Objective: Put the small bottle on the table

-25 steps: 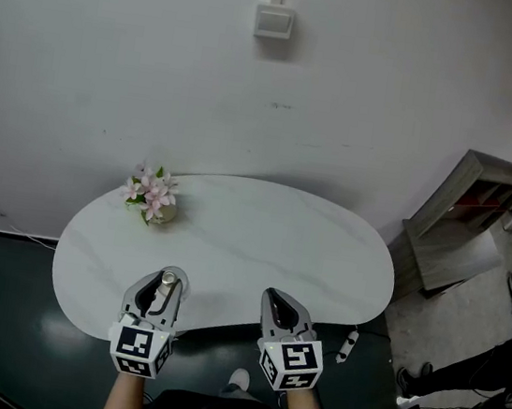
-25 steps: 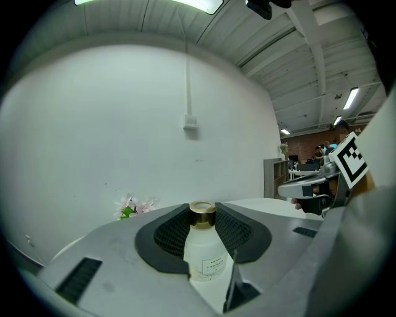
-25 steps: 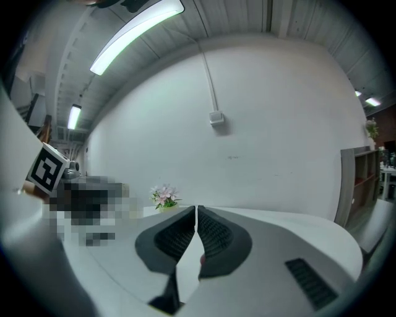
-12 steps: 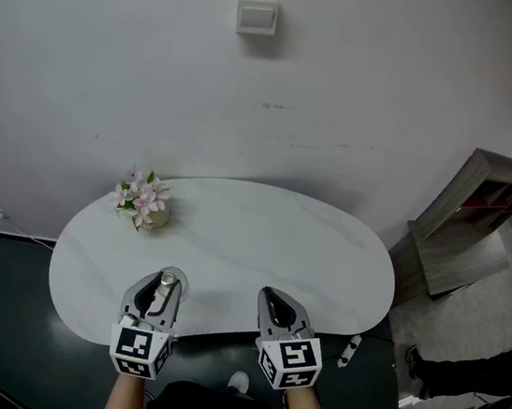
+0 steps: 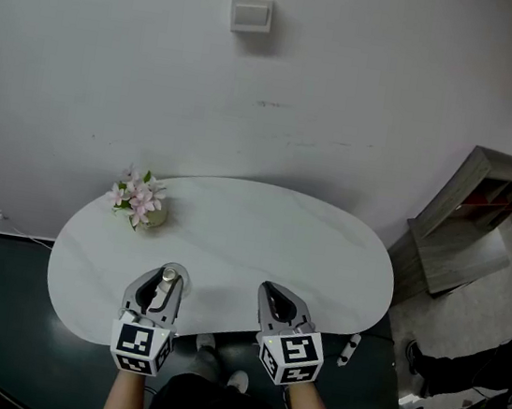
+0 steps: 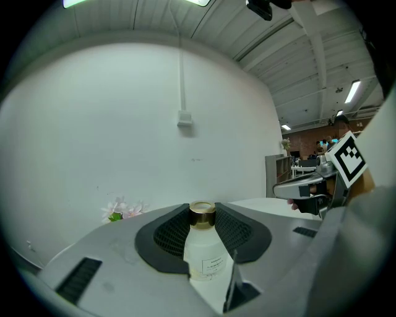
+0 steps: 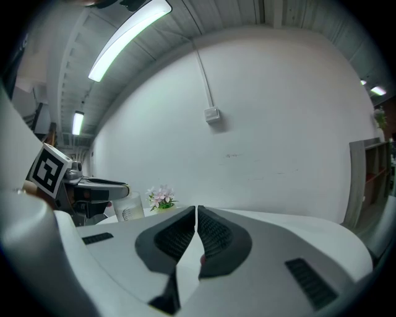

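The small bottle (image 6: 204, 251), clear with a gold cap, is clamped upright between the jaws of the left gripper (image 5: 159, 289), above the near part of the white table (image 5: 261, 233). The right gripper (image 5: 280, 308) is seen alongside, jaws pressed together on nothing; pink flowers (image 5: 133, 202) are set far left

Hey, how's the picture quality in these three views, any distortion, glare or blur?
Head view: dim but sharp, the table evenly lit. Left gripper view: heavy fisheye bending, black corners, the small bottle in focus. Right gripper view: same fisheye, the ceiling light glaring white.
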Demonstrator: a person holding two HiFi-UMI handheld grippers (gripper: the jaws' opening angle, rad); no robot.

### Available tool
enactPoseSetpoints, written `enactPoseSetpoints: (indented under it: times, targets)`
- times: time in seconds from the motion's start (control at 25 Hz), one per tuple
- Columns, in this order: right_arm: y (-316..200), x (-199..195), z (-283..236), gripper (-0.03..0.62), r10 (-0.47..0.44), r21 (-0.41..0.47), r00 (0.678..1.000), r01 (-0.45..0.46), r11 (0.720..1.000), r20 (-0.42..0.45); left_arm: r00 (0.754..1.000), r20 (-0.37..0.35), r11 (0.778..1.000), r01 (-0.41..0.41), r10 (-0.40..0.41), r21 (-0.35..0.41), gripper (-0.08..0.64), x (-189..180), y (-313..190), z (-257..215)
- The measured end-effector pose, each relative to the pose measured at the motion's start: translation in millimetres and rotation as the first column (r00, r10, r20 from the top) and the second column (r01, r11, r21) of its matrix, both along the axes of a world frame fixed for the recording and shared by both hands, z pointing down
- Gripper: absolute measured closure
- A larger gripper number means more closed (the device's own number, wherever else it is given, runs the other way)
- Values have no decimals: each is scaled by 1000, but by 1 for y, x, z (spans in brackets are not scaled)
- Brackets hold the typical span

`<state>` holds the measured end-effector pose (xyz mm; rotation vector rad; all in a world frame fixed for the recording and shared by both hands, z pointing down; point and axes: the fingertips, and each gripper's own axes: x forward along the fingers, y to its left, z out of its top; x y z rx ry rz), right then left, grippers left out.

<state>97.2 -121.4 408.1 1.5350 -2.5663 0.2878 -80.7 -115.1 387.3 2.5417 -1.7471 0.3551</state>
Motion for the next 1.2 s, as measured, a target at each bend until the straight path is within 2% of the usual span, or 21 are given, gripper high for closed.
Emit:
enactPoseSetpoints:
  times: [0.52, 1.2]
  targets:
    - [-24, 10, 9, 525, 53, -19, 998, -53, 998, -26, 999, -29, 1000, -19, 19, -12, 430, -1, -32, 13]
    - [-58, -16, 18, 525, 27, -41, 998, -29, 999, -65, 997, -63, 998, -36, 32, -49, 430, -4, -69, 40]
